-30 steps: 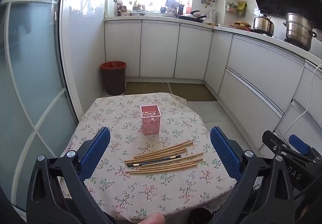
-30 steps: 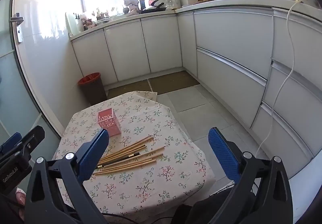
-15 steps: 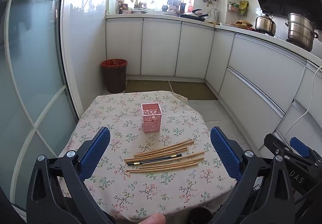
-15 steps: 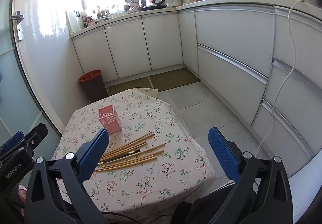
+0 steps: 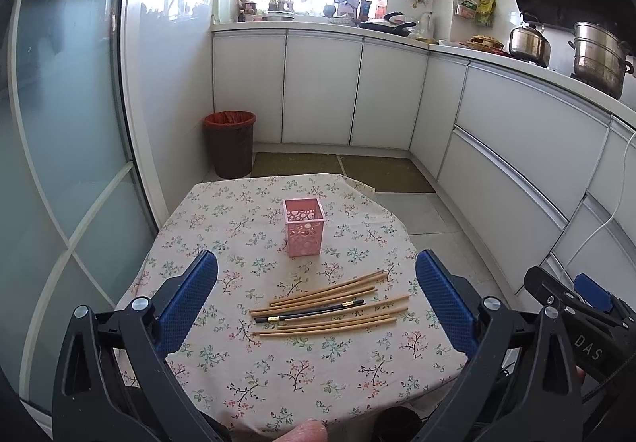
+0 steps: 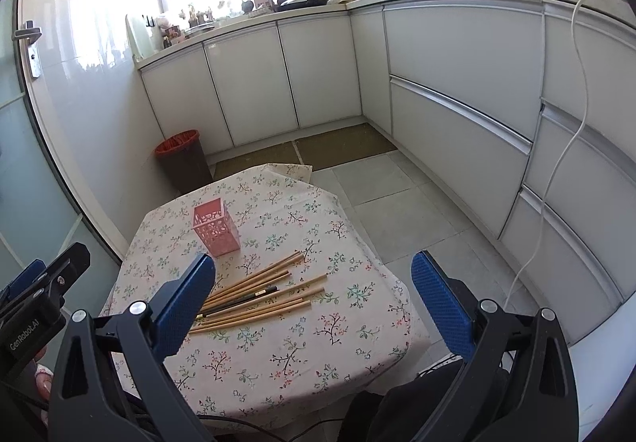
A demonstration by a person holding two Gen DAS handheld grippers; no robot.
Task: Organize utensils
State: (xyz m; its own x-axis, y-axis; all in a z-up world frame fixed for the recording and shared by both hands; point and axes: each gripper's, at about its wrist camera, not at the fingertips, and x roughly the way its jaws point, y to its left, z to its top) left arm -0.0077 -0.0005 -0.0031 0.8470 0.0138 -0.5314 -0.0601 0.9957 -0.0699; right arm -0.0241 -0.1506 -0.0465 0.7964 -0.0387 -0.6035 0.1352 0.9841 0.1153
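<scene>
- The table (image 5: 318,382), under a floral cloth, fills the lower middle of the left wrist view and the lower left of the right wrist view; nothing on it has been picked up yet, so the task looks to be at its very start.
- The left gripper (image 5: 316,299) hovers above the near edge of the table with its 2 blue-padded fingers spread wide and nothing between them. In its own view the chopstick pile sits almost dead centre between the pads, slightly below the tips.
- The right gripper (image 6: 314,301) is likewise spread wide and empty. In its view the pile lies toward the lower left, partly hidden behind its left pad, so it is offset to the side of the target.
- The pink holder (image 5: 304,226) stands upright in the centre of the table, just beyond the pile and apart from it; it appears empty.
- The chopsticks (image 5: 330,309) lie flat in a loose fan, near the holder: several wooden ones and at least 1 dark one. Their long axis runs left to right across the left wrist view, rising slightly to the right, so it lies crosswise to the left gripper's line of approach.
- Judged from this, the left gripper is better lined up for the 1st pick, though its jaws would likely need to turn to close across a stick.
</scene>
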